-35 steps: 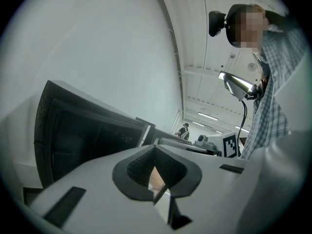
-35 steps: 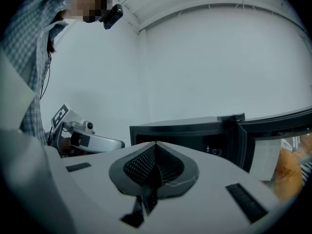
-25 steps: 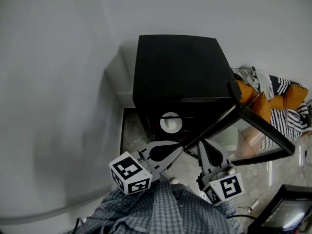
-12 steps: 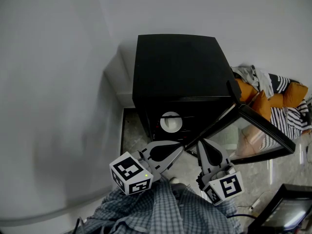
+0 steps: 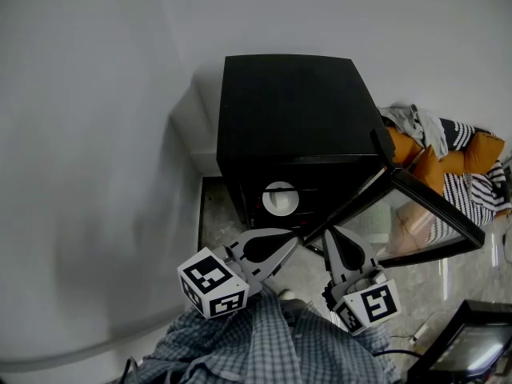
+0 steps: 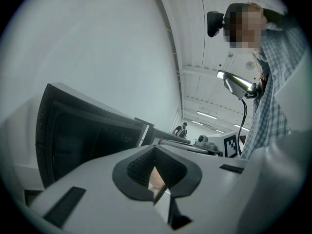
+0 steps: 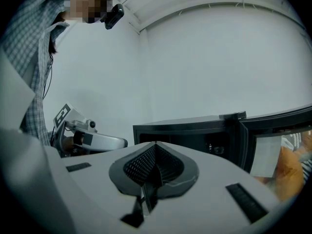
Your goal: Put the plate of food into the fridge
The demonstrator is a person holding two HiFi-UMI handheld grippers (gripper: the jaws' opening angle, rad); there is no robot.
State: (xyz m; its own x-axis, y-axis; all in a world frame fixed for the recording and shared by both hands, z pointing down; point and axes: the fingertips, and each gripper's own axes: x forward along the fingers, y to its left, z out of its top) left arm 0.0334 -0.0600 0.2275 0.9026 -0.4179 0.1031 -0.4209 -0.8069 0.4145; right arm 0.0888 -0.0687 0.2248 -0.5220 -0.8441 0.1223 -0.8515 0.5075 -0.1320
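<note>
Plate (image 5: 280, 199) in fridge (image 5: 292, 106), L gripper (image 5: 294, 242), R gripper (image 5: 329, 233) fingers (image 5: 342, 256) closed, nearby

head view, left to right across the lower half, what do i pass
plain grey wall → left gripper, shut, with its black-and-white marker cube → right gripper, shut → open glass-fronted black fridge door

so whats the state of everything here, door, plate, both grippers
fridge: standing on the floor, front open
fridge door: swung wide open to the right
plate: lying flat inside the fridge; food on it too small to make out
left gripper: shut, holding nothing
right gripper: shut, holding nothing
</note>
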